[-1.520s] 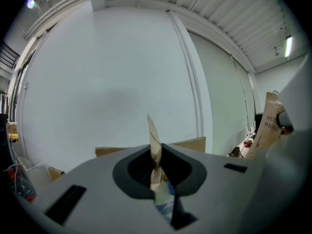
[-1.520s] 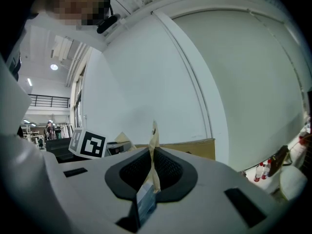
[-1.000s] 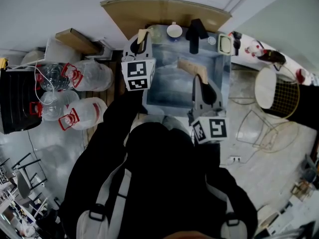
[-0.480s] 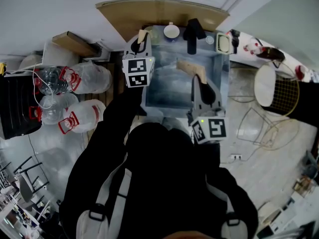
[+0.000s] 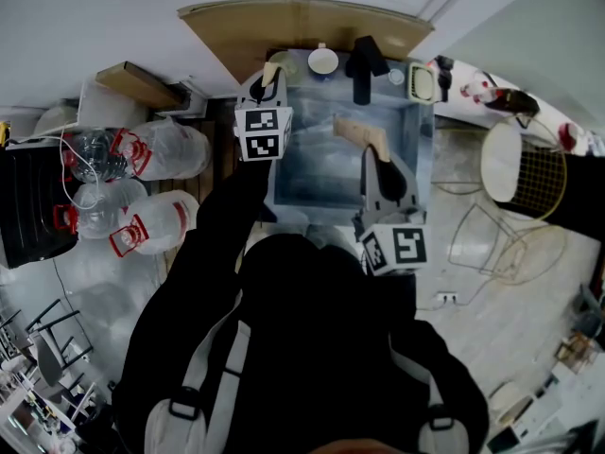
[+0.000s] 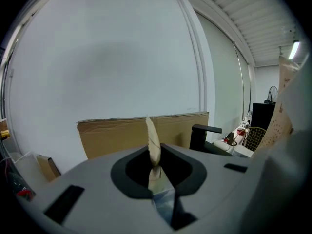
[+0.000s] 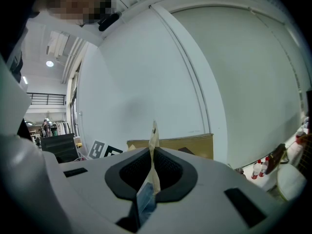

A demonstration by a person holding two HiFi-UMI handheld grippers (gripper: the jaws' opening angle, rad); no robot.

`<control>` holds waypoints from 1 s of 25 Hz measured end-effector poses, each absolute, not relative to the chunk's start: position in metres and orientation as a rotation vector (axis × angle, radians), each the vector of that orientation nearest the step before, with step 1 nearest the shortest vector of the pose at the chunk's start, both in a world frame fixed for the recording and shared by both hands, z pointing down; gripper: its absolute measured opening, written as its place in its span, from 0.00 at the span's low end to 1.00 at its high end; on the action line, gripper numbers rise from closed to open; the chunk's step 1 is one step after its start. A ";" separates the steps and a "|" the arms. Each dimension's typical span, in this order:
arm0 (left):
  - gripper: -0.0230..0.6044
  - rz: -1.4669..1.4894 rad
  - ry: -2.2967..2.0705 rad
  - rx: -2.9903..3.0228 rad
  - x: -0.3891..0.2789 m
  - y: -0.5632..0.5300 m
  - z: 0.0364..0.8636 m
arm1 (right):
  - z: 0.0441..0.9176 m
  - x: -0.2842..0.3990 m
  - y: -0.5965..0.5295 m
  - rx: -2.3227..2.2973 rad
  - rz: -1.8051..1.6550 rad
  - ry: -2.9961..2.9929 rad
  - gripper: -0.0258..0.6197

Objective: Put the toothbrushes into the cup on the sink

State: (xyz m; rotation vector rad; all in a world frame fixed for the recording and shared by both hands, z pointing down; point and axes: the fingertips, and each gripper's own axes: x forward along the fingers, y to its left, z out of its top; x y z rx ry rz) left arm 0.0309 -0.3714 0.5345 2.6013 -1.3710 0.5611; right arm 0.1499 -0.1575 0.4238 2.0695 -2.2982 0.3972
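Two toothbrushes, each in a flat beige paper sleeve with a clear strip, are held in the grippers. The left sleeved toothbrush (image 5: 273, 65) stands over the sink's eleven o'clock corner. It is just beside the round white cup (image 5: 322, 61), which sits on the back rim at twelve o'clock. The left gripper (image 5: 265, 85) has its jaws pressed together on this sleeve, which sticks up edge-on between them in the left gripper view.

The right sleeved toothbrush (image 5: 364, 131) is over the middle of the rectangular steel sink (image 5: 312, 173). The right gripper (image 5: 380, 156) pinches it in the same way, jaws tight on the paper.

A black angular tap (image 5: 365, 66) stands at the basin's one o'clock, right of the cup. A brown cardboard sheet (image 5: 302, 22) leans behind the sink at twelve o'clock. Clear plastic water jugs with red handles (image 5: 175, 140) lie at nine o'clock. A round white and wire basket (image 5: 506, 164) stands at three o'clock.
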 end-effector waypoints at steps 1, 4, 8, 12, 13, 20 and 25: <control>0.08 0.567 -1.366 2.598 0.031 -0.372 0.537 | 0.424 0.150 -0.157 2.071 0.398 -2.296 0.07; 0.09 0.591 -1.353 2.590 0.033 -0.373 0.544 | 0.425 0.151 -0.157 2.072 0.397 -2.293 0.07; 0.14 0.581 -1.317 2.577 0.038 -0.373 0.546 | 0.424 0.152 -0.157 2.069 0.391 -2.295 0.07; 0.19 0.561 -1.299 2.588 0.041 -0.368 0.541 | 0.422 0.152 -0.154 2.071 0.389 -2.294 0.07; 0.19 0.559 -1.303 2.592 0.039 -0.366 0.541 | 0.422 0.152 -0.154 2.072 0.388 -2.293 0.07; 0.19 0.544 -1.318 2.604 0.034 -0.353 0.534 | 0.418 0.155 -0.151 2.080 0.367 -2.299 0.07; 0.19 0.526 -1.337 2.596 0.025 -0.337 0.528 | 0.414 0.155 -0.148 2.087 0.362 -2.317 0.07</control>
